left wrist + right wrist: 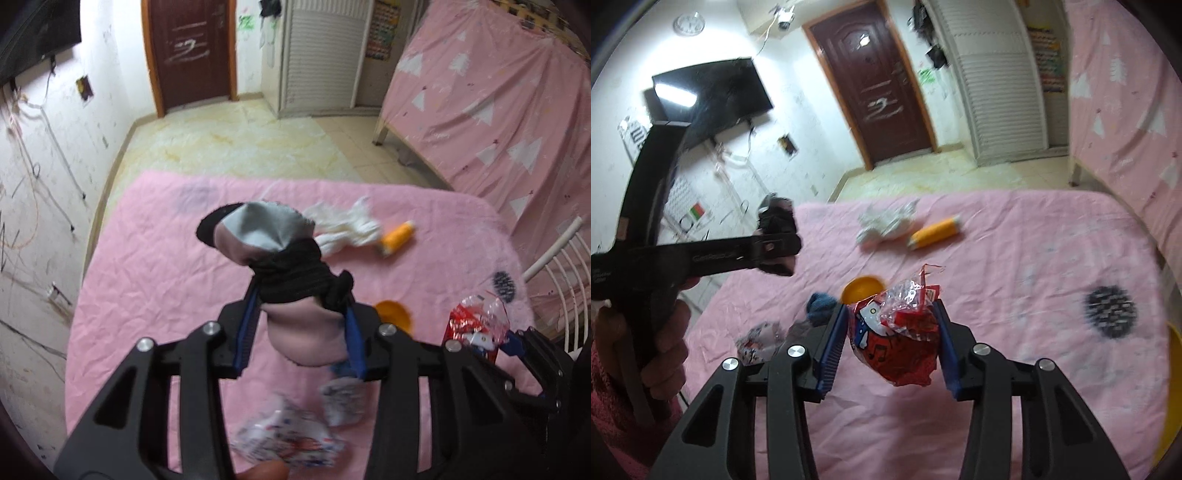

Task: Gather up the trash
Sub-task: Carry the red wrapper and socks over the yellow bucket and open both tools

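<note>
My left gripper (301,295) is shut on a pink, grey and black sock (284,269) and holds it above the pink bed (155,258). My right gripper (892,317) is shut on a crumpled red snack wrapper (897,332), also seen at the right in the left wrist view (476,326). On the bed lie a crumpled white tissue (882,223), an orange tube (936,232), an orange lid (862,288), a blue sock (822,306) and a white printed wrapper (291,439). The left gripper (775,229) shows from the side at the left of the right wrist view.
A second bed with a pink cover (491,99) stands at the right. A white wire rack (561,273) is beside the near bed's right edge. A brown door (879,88), a wall TV (709,92) and tiled floor (240,144) lie beyond.
</note>
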